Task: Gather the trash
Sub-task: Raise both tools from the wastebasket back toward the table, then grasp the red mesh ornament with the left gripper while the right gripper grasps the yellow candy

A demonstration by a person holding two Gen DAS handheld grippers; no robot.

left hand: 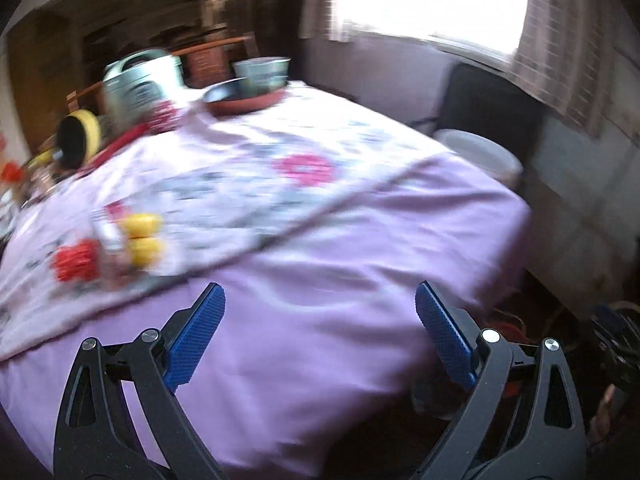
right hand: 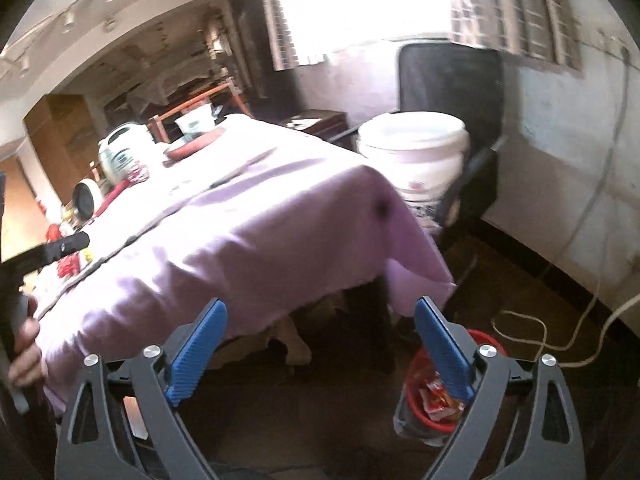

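Desk (left hand: 320, 280) under a lilac cloth filled both views, blurred. Small bright litter (left hand: 120, 240), red and yellow pieces, lay at its 9 o'clock side in the left view. Red bin (right hand: 424, 400) sat on the floor at 5 o'clock in the right view, wrappers already inside.

Judged step: reaching for the next piece. Best approach, I reckoned: steady first, then bring the left gripper (left hand: 320, 320) down over one piece only.

Both grippers tilted downward. Left jaws stood wide apart, nothing between them. Right gripper (right hand: 320, 332): same, empty.
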